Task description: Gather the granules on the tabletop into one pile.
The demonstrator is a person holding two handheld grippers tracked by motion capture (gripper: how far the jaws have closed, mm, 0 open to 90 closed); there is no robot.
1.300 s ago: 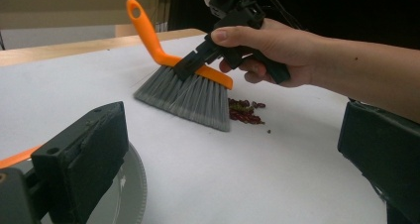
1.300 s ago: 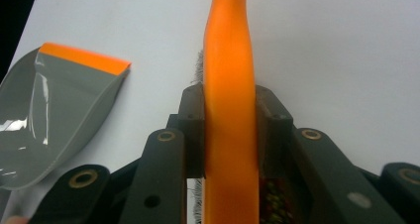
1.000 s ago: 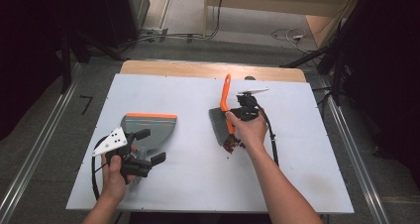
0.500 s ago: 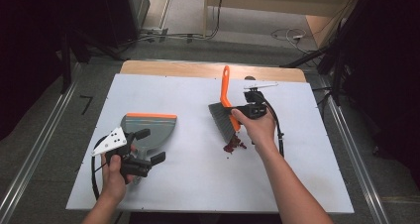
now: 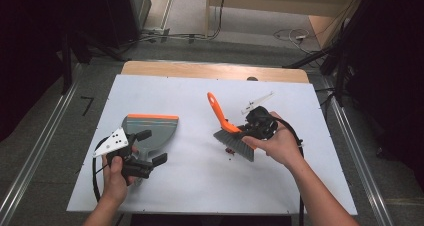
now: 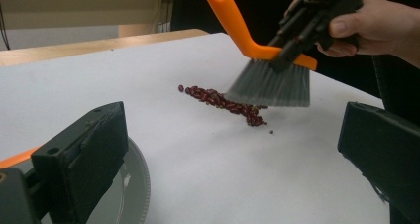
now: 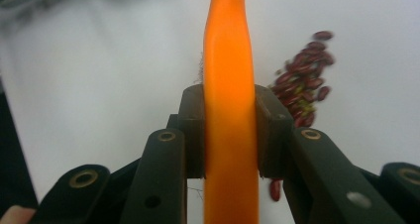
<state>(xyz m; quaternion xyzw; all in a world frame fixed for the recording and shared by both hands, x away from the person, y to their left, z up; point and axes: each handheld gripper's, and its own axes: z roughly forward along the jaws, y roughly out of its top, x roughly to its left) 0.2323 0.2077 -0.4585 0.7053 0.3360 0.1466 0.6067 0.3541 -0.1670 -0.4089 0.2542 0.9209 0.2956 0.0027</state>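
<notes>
Left gripper [image 5: 147, 147]: lower left of the high view, jaws spread wide, grasping nothing, hovering over the dustpan's near end.
Dustpan [image 5: 150, 126]: grey with an orange lip, flat on the white table [image 5: 200, 186], left of centre.
Right gripper [image 7: 230, 135]: clamped hard on the brush's orange handle.
Brush [image 5: 231, 134]: right of centre, bristles angled down.
Beans [image 6: 223, 103]: dark red trail, mid-frame in the left gripper view, bristles at its far end.

orange-handled grey-bristled brush [image 5: 231, 133], dark red beans [image 6: 224, 104], grey orange-edged dustpan [image 5: 150, 129], white table [image 5: 200, 176].

No readable text or labels
</notes>
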